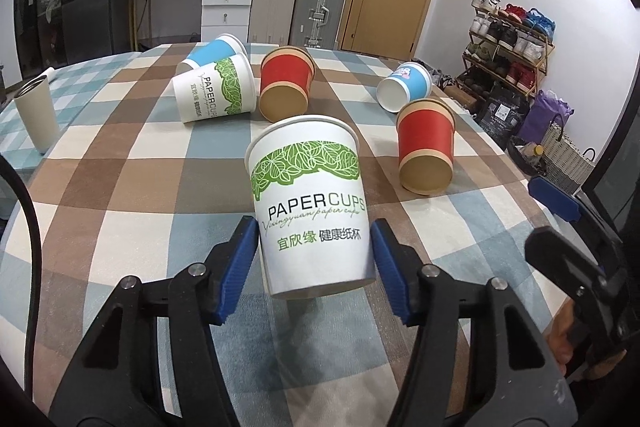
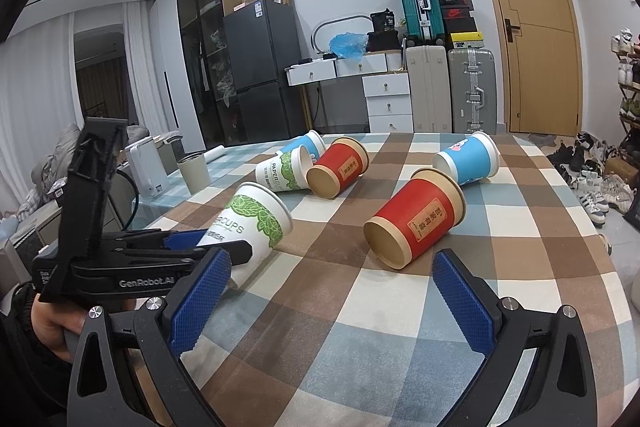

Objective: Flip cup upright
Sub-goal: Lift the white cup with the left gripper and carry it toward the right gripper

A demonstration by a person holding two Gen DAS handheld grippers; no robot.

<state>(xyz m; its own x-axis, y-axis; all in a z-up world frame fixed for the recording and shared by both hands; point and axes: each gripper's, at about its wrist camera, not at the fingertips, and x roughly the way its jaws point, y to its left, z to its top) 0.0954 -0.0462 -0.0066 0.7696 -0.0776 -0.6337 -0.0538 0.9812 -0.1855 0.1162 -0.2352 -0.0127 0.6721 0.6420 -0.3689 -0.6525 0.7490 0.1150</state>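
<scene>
White paper cup: held off the checked tablecloth, tilted, base nearest the camera.
Left gripper: blue pads pinched on the cup's lower sides.
Right gripper: spread wide, nothing held, the nearer red cup lying on its side just ahead.

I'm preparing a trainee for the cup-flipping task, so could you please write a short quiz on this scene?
1. How many paper cups lie on their sides on the checked tablecloth?
2. True or false: the right gripper is shut on a red cup.
3. Which cup lies between the fingers of the left gripper?
A. a red cup
B. the white leaf-print cup
C. a blue cup

Key: 1. six; 2. false, it is open and empty; 3. B.
</scene>
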